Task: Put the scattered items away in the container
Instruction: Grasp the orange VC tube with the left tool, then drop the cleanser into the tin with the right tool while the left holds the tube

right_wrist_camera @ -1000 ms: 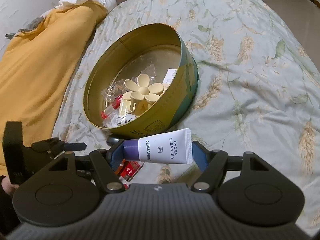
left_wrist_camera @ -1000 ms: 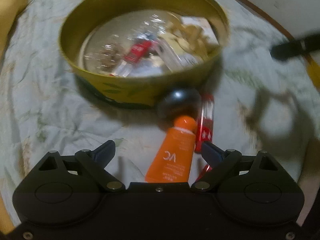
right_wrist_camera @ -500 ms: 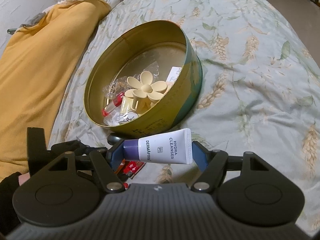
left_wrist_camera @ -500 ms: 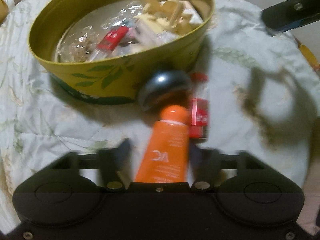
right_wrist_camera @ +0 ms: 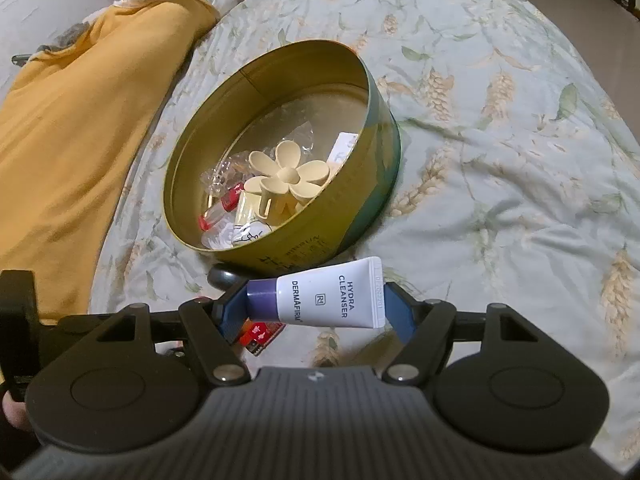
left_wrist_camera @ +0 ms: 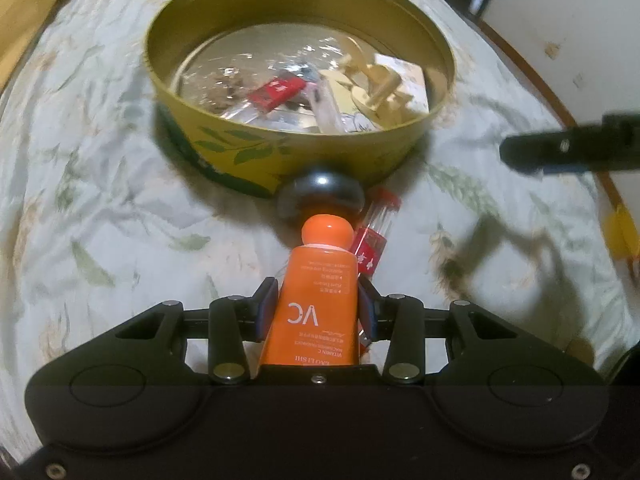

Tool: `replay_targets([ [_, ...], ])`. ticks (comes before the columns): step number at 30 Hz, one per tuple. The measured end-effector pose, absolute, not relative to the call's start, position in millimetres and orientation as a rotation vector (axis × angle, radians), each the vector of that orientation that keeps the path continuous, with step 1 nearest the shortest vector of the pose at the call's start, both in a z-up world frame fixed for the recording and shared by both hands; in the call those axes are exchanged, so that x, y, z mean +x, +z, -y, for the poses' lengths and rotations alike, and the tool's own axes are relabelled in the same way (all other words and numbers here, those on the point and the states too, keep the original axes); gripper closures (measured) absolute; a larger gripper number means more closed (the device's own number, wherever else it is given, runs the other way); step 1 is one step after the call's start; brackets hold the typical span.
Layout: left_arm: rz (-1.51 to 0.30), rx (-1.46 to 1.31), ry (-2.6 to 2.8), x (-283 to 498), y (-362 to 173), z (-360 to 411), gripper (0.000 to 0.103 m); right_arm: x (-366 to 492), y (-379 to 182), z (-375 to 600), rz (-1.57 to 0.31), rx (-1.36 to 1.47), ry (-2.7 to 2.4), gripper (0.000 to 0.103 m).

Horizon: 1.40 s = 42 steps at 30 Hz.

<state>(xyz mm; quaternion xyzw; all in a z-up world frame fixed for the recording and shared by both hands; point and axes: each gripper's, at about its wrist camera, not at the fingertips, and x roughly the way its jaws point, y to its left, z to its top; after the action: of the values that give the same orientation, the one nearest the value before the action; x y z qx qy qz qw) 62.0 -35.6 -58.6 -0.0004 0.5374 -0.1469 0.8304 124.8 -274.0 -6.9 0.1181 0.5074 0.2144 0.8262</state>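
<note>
Floral bedspread [right_wrist_camera: 500,168], round gold tin [right_wrist_camera: 360,184] at frame centre. Left gripper [left_wrist_camera: 316,312] has just closed, pinching the orange tube [left_wrist_camera: 316,300] at lower centre, cap toward the tin. Right gripper [right_wrist_camera: 316,308] clamps the white cleanser tube [right_wrist_camera: 332,296] crosswise, just below the tin's near wall.

Orange tube [left_wrist_camera: 316,304] clamped lengthwise; white cleanser tube [right_wrist_camera: 328,294] clamped crosswise; round tin [right_wrist_camera: 360,184] open.

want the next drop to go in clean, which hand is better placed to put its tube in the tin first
Right, probably. The right gripper holds the white cleanser tube clear of the bedspread beside the tin. The left gripper has just closed on the orange tube, low by the bedspread.
</note>
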Motion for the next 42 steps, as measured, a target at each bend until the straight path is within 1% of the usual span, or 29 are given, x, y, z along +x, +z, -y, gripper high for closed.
replay_targets([
  [8,-1.097,-0.179,-0.18,53.4,-49.0,15.3,0.064,121.4,-10.0,271.1,-1.086,0.214,0.432,0.03],
  [21,-0.981,-0.3,-0.157,48.7,-49.4,-6.4,0.064,106.4,-10.0,258.3,-1.101,0.149,0.393,0.03],
  [28,-0.958,-0.348,-0.144,53.9,-49.0,-16.5,0.064,103.7,1.8,254.7,-1.091,0.133,0.375,0.03],
  [39,-0.96,-0.35,-0.142,64.4,-45.1,-27.9,0.065,123.1,40.1,239.6,-1.013,0.087,0.372,0.03],
  [40,-0.961,-0.348,-0.14,64.9,-45.2,-28.3,0.071,126.2,43.2,237.3,-1.011,0.087,0.379,0.03],
  [41,-0.967,-0.351,-0.137,65.6,-45.6,-29.0,0.091,129.4,46.6,234.4,-1.009,0.085,0.387,0.03],
  [42,-0.976,-0.356,-0.12,66.7,-46.3,-30.8,0.094,132.4,49.7,230.7,-1.002,0.08,0.392,0.03],
])
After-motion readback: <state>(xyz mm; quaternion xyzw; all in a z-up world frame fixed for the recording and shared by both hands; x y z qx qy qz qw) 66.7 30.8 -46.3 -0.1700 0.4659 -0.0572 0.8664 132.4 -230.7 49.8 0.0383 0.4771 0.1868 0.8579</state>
